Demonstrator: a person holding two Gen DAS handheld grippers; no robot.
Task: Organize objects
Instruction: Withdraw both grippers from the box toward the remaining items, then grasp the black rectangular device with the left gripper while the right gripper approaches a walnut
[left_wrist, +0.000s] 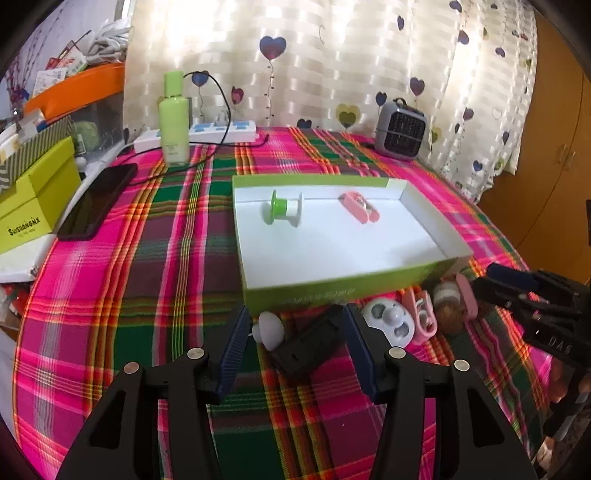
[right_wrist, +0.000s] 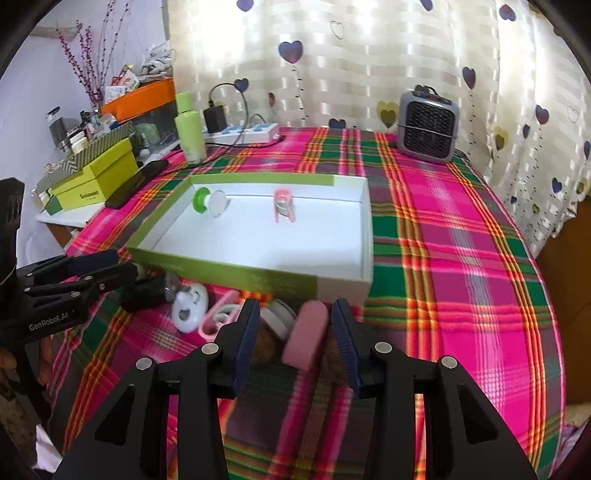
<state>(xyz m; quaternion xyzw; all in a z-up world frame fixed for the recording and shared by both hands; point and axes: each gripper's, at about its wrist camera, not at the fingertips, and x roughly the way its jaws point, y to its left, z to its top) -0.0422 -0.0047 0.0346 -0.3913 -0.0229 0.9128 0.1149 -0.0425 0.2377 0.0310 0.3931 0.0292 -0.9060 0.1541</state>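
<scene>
The left gripper (right_wrist: 110, 271) said "GenRobot.AI" on its side. The yellow-green box (left_wrist: 35, 199) had a word that looked like "SWISHONGNX", though it was blurry.

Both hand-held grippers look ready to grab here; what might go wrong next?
Right hand-held gripper is open around the pink eraser-like block, which stands tilted and may tip. Left hand-held gripper straddles the black object with a white knob crowding one finger. Both sit close to the box.

A woven plaid cloth (left_wrist: 155, 266) covers the table under a smooth, matt cardboard tray (left_wrist: 424, 218).
</scene>
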